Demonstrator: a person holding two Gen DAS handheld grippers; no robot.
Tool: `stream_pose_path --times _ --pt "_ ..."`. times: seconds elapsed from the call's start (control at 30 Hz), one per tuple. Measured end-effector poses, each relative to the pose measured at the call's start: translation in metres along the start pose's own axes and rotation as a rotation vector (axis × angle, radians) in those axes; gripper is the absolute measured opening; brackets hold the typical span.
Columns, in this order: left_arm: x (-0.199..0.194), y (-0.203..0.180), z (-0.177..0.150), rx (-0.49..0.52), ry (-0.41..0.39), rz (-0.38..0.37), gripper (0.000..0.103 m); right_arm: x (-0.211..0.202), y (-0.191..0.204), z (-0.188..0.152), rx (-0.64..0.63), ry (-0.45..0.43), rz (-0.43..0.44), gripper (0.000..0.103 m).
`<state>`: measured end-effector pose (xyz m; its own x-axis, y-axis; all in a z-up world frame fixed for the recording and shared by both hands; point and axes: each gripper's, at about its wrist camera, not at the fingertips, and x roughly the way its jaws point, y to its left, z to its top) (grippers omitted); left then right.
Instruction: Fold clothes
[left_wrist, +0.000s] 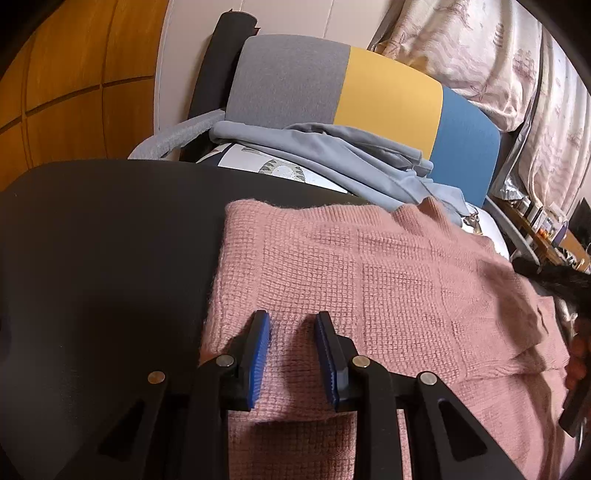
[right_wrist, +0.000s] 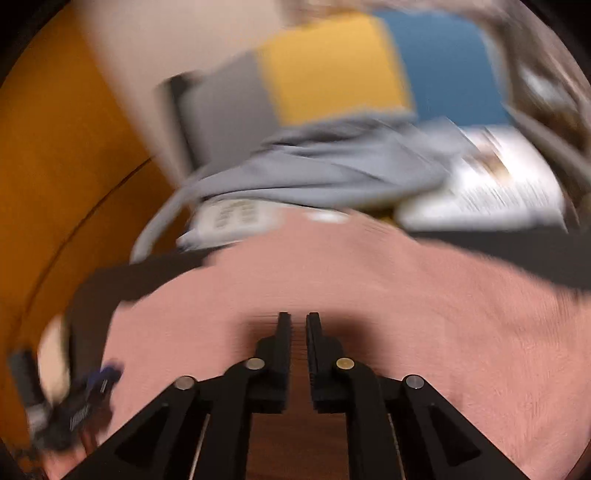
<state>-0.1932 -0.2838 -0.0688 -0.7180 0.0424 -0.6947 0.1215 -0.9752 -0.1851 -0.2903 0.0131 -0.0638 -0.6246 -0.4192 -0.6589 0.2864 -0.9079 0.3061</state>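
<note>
- Pink knit sweater (left_wrist: 369, 280) spread flat on a dark tabletop (left_wrist: 103, 258), far edge reaching toward the striped grey, yellow and blue cushion (left_wrist: 369, 96).
- Likely to bunch or skew at the fold, judging from the loose, fuzzy knit and the uneven, doubled layer along the sweater's right side.
- Could snag too: ribbed blue pads (left_wrist: 258, 354) on open stitches.
- Could slide toward the table edge near the grey-blue garment (left_wrist: 332, 155) heaped beyond the sweater, if dragged rather than lifted.
- Left gripper (left_wrist: 291, 354) over the sweater's near-left corner, jaws parted with knit showing in the gap; pads not visibly pressing, nothing pinched.
- Right gripper (right_wrist: 298, 354) above the sweater's middle, picture heavily blurred; jaws nearly together with a narrow slit, no cloth seen between them.
- Other gripper's hand (left_wrist: 580, 354) at the sweater's right edge.
</note>
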Motion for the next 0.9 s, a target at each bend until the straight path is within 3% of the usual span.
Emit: stream_pose_path --times 0.03,0.1,0.27,0.33,0.4,0.43,0.5,0.63,0.7,0.77,0.8,0.83,0.9 --pt "0.000 0.000 0.000 0.002 0.000 0.002 0.027 0.004 0.018 -0.001 -0.060 0.011 0.022 0.028" --pt "0.000 0.002 0.000 -0.005 -0.001 -0.007 0.027 0.014 0.049 -0.001 -0.169 0.032 0.053 0.030" --pt "0.000 0.005 0.000 -0.018 -0.003 -0.024 0.027 0.050 0.029 0.011 -0.151 0.055 -0.210 0.023" --pt "0.001 0.006 -0.001 -0.020 -0.003 -0.026 0.027 0.043 0.002 0.020 -0.062 0.032 -0.307 0.026" --pt "0.001 0.006 -0.001 -0.018 -0.005 -0.025 0.027 0.011 -0.032 0.022 0.106 -0.027 -0.157 0.026" --pt "0.001 0.005 -0.001 -0.016 -0.006 -0.022 0.027 -0.005 -0.041 0.018 0.134 -0.050 -0.134 0.026" --pt "0.001 0.003 -0.001 -0.007 -0.007 -0.010 0.027 -0.021 -0.036 0.007 0.088 -0.050 -0.094 0.026" --pt "0.000 0.001 -0.001 0.000 -0.007 -0.002 0.027 -0.004 -0.001 -0.016 -0.066 0.048 -0.024 0.023" --pt "0.000 0.002 0.000 -0.006 -0.005 -0.008 0.027 -0.001 0.002 -0.034 -0.102 0.112 -0.058 0.020" --pt "0.000 0.002 0.000 -0.005 -0.004 -0.006 0.027 -0.006 -0.010 -0.039 -0.099 0.106 -0.087 0.015" --pt "0.001 0.001 0.000 -0.001 -0.004 -0.002 0.027 -0.013 -0.020 -0.040 -0.087 0.099 -0.138 0.004" --pt "0.001 0.000 0.000 0.002 -0.004 0.001 0.027 -0.019 -0.031 -0.041 -0.073 0.094 -0.181 0.000" --pt "0.001 0.000 -0.001 0.003 -0.005 0.001 0.027 -0.029 -0.055 -0.043 -0.008 0.094 -0.194 0.000"
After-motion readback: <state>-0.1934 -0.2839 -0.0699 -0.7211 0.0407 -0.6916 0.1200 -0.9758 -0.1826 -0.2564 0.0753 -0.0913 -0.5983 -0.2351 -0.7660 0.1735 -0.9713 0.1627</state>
